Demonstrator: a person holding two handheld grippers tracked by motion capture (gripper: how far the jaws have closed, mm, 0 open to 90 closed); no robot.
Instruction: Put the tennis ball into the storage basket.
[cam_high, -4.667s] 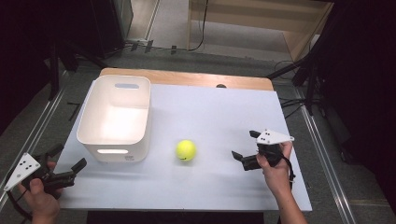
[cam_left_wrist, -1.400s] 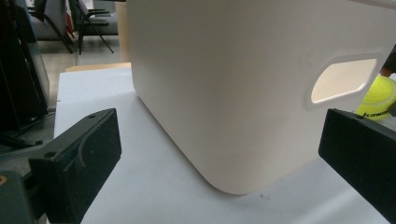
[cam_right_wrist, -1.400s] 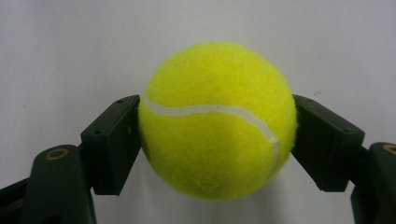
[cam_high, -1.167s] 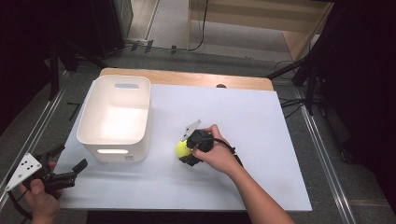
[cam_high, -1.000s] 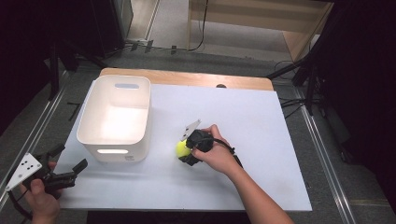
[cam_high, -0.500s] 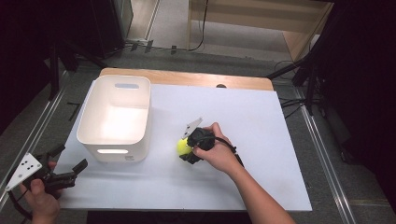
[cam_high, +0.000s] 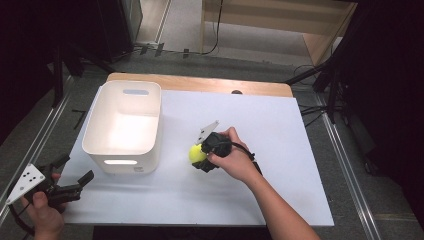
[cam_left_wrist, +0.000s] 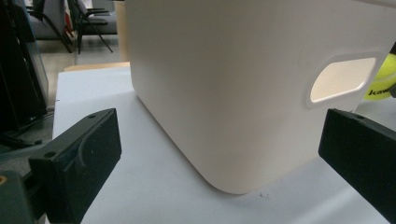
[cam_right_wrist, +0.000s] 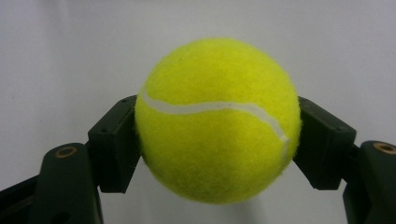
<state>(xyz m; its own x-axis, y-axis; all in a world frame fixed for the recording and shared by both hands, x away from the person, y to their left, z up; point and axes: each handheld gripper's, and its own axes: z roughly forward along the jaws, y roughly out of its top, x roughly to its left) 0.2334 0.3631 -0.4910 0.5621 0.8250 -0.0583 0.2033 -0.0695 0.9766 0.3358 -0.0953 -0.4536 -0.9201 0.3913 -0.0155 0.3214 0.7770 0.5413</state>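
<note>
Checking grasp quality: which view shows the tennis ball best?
The right gripper view: the tennis ball sits close up, pinched between both jaws. The high view shows it small, partly hidden by the right gripper. The left gripper view catches an edge beside the white bin.

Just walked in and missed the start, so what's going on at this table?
A person works two handheld grippers at a white table. The right gripper has its fingers closed on either side of a yellow tennis ball, right of a white bin. The left gripper rests open at the table's near left corner, pointed at the bin and holding nothing.
</note>
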